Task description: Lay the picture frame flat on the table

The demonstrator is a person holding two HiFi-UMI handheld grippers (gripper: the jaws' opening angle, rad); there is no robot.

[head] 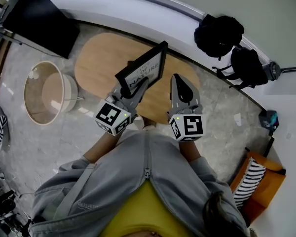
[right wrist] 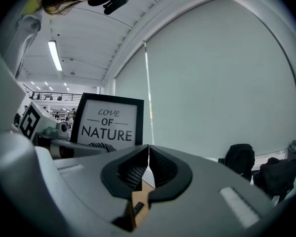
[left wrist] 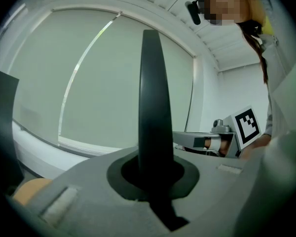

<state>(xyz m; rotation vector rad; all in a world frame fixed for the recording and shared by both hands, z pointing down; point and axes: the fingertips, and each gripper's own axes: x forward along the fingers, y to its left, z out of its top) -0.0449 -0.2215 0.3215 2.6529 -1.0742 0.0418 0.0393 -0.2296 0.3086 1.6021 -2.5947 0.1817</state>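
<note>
Left gripper [head: 139, 86] pinches the black picture frame [head: 148, 68] (right gripper [head: 179, 81] at three o'clock, closed, empty); tip it slowly onto the oval wooden table [head: 97, 58].

The picture frame [head: 147, 69] is black, the table [head: 98, 58] tan

This looks like a lounge corner in a large office hall. An oval light-wood surface [head: 98, 58] stands on a grey stone-look floor [head: 54, 142] near an orange armchair [head: 272, 179]. A pale roller-blind window wall [right wrist: 212, 83] curves behind, under a long ceiling strip light [right wrist: 54, 55].
</note>
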